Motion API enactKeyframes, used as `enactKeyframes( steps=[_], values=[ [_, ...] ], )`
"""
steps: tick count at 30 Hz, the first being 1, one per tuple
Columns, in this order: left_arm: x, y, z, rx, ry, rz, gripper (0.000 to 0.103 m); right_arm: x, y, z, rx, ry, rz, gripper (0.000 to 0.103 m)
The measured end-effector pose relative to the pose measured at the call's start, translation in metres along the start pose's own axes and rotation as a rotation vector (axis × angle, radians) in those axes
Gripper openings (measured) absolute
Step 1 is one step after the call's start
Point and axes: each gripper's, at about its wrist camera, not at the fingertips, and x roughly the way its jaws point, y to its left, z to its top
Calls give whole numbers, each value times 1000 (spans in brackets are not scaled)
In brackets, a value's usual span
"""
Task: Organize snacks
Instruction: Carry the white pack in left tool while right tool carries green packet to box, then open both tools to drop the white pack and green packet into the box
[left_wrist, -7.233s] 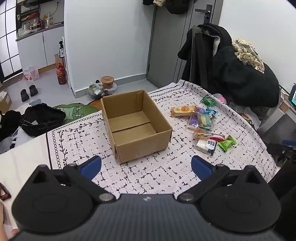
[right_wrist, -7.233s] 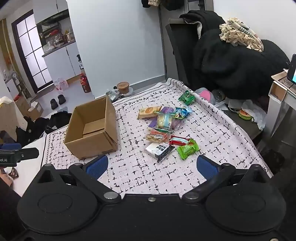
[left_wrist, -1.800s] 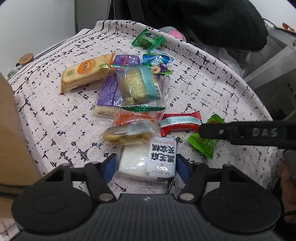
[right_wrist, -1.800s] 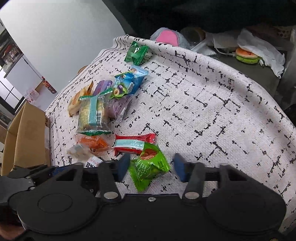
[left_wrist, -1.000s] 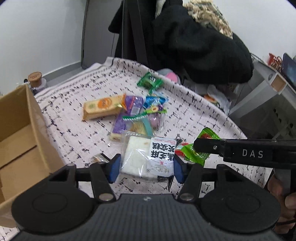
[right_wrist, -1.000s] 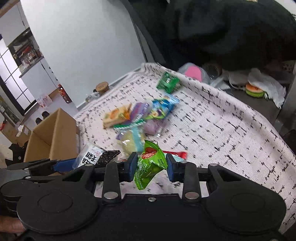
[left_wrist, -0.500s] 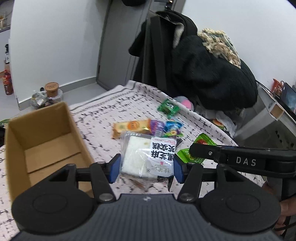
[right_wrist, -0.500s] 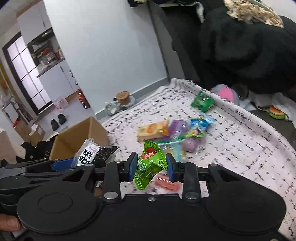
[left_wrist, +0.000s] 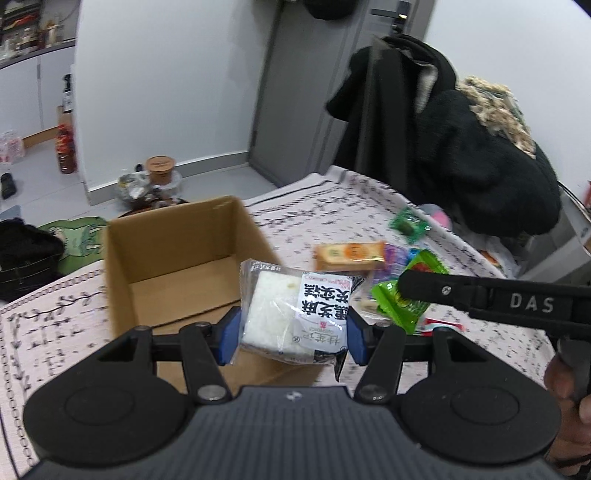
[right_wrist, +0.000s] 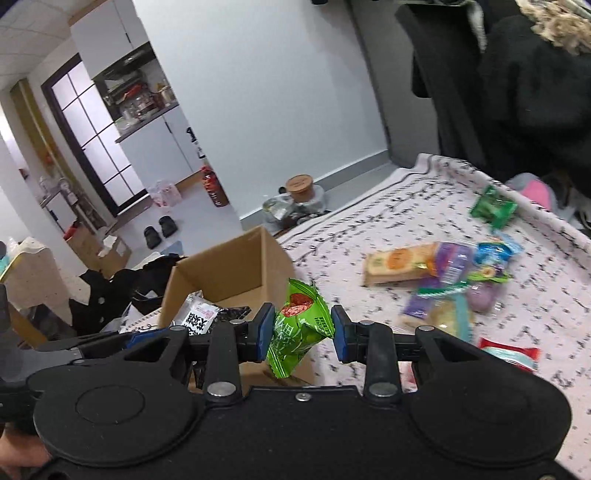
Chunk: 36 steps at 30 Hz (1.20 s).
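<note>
2 claws: each clenched on 1 snack, both held above the surface.
Left claw (left_wrist: 293, 334): grips the white sandwich pack (left_wrist: 295, 314) by its sides, over the cardboard box (left_wrist: 177, 254); likely soft, crushable, slick film.
Right claw (right_wrist: 302, 332): pinches the green packet (right_wrist: 299, 328) mid-body beside the box's near corner; light, crinkly.
Surface (right_wrist: 406, 206): remaining snacks (right_wrist: 443, 273) lie toward its far right edge.

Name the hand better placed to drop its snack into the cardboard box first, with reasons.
Left. The left gripper, clamped on the white bread packet, hangs right at the cardboard box, whose open inside shows just beyond it. The right gripper, holding the green packet, sits beside the box's outer wall.
</note>
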Motion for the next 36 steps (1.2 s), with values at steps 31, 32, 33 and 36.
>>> enactKeyframes(
  steps=[31, 32, 33, 36],
  values=[
    [-11, 59, -8, -187, -12, 129, 88, 10, 5, -6, -18, 12, -85, 94],
    [-11, 55, -8, -188, -12, 119, 88, 8, 1, -6, -18, 19, -100, 94],
    [-10, 52, -7, -187, -13, 114, 89, 6, -4, -7, -15, 24, -118, 94],
    [-8, 40, -5, -174, -19, 107, 91, -3, -14, -8, -15, 24, -148, 99]
  ],
)
